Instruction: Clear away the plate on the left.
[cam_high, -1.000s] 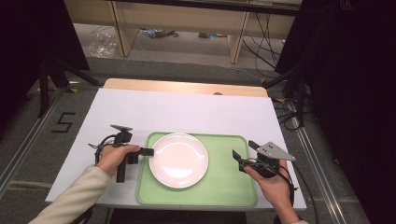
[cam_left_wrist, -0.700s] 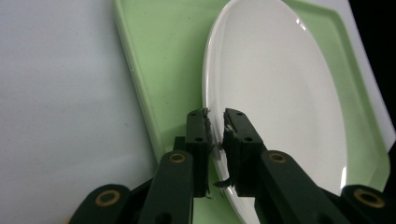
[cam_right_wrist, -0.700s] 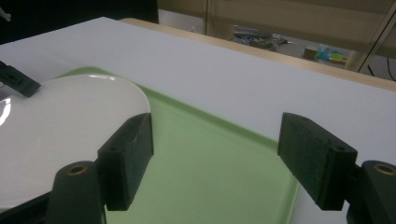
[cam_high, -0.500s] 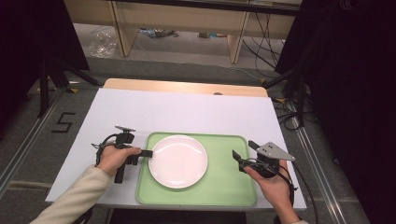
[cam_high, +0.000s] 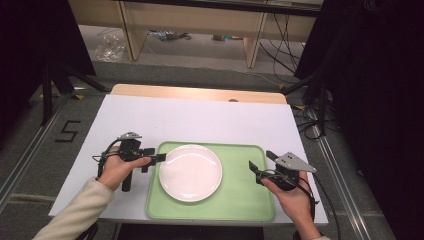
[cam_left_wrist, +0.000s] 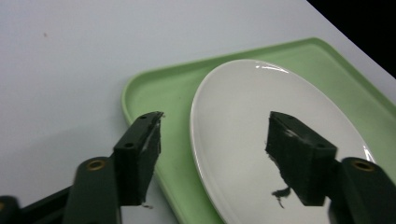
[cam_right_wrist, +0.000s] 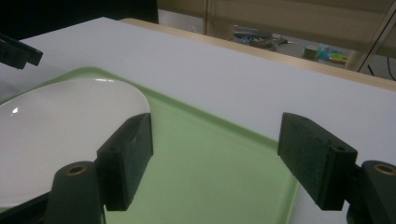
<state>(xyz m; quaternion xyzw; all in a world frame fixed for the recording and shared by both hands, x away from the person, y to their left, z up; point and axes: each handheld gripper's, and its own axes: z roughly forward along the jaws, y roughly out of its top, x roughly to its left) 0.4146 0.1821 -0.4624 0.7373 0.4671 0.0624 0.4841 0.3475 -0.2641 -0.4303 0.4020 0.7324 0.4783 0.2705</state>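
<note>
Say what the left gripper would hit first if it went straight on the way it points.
Probably the white plate: the left gripper, open, already straddles its near rim over the green tray.

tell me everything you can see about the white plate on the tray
The white plate is round, smooth and glossy, ceramic by the look, with a shallow raised rim and small light glints. It is empty and looks clean. It lies flat on the left half of the green tray, its left edge close to the tray's left rim. The left gripper sits at that edge with open jaws, which have just been opening; in the left gripper view the plate's edge lies between them, with neither pad pressing on it.
</note>
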